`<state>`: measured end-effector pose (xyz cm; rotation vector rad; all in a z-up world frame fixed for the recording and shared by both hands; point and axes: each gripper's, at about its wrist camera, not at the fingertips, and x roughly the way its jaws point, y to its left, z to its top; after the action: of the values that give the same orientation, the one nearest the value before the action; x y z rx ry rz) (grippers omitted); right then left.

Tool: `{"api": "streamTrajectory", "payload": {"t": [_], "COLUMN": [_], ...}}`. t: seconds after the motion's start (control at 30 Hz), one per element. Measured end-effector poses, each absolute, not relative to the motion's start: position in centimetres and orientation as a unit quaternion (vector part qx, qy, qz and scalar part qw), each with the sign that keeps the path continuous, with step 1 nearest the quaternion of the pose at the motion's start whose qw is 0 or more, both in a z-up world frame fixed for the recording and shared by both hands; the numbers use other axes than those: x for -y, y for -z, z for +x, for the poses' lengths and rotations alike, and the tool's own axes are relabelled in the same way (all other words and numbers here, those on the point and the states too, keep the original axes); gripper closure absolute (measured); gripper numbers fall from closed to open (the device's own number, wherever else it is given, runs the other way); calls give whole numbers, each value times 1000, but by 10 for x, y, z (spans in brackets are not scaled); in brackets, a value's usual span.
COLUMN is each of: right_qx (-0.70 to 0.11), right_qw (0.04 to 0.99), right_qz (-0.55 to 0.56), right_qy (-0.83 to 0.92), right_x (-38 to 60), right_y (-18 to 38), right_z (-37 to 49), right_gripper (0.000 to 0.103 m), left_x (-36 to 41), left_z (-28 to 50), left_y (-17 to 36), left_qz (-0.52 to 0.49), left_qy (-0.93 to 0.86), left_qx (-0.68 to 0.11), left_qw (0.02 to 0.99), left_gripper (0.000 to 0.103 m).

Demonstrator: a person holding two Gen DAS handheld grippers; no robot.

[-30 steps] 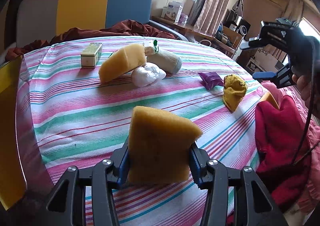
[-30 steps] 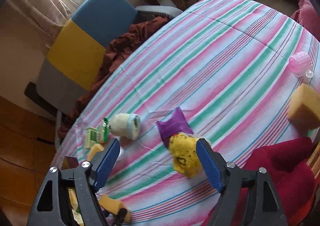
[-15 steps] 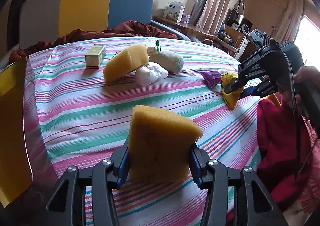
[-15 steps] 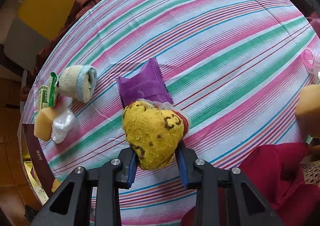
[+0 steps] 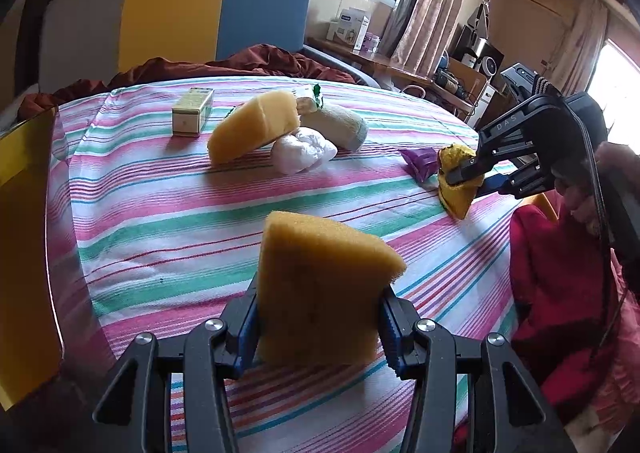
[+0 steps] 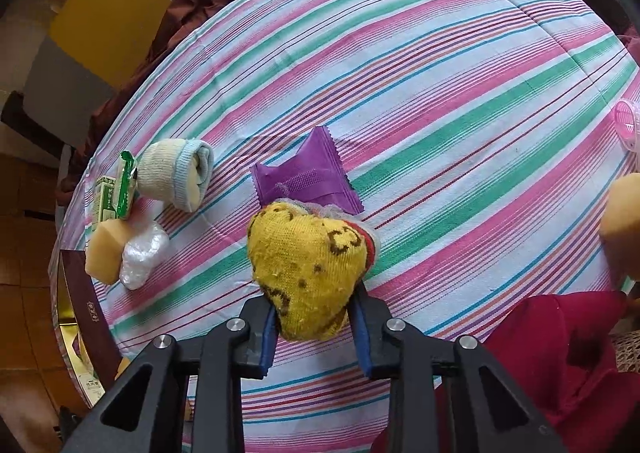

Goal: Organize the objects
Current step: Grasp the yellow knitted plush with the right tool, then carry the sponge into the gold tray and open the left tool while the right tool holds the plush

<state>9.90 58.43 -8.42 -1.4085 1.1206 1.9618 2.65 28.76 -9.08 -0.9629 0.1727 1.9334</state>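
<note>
My left gripper [image 5: 318, 317] is shut on a yellow sponge [image 5: 320, 285] and holds it above the striped tablecloth [image 5: 160, 213]. My right gripper [image 6: 314, 323] is shut on a rolled yellow sock [image 6: 308, 269]; it also shows in the left wrist view [image 5: 456, 189] at the table's right side, with the sock held just above the cloth. A purple packet [image 6: 306, 177] lies just beyond the sock.
At the far side lie a second sponge [image 5: 252, 125], a white plastic wad [image 5: 304, 149], a rolled pale sock [image 5: 340, 123], a green wrapper [image 6: 128, 183] and a small box [image 5: 192, 111]. A yellow box [image 5: 24, 253] stands left. Red cloth [image 5: 560, 313] lies right.
My right gripper came down over the yellow sock and shut on it, then lifted it slightly. My left gripper kept hold of the sponge and hardly moved.
</note>
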Motion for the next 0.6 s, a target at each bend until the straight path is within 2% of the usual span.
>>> {"api": "streamTrajectory", "payload": {"t": [0.6], "right_qx": [-400], "right_qw": [227], "right_qz": [-484], "right_qy": [-744], "right_x": [-581], "right_y": [71], "right_z": [90], "right_gripper": [75], "left_x": [-265], "left_z": [38], "left_y": [62], "left_qz": [-375], "left_qy": [-814], "left_qx": [-85], "left_qw": [434], "left_gripper": [52]}}
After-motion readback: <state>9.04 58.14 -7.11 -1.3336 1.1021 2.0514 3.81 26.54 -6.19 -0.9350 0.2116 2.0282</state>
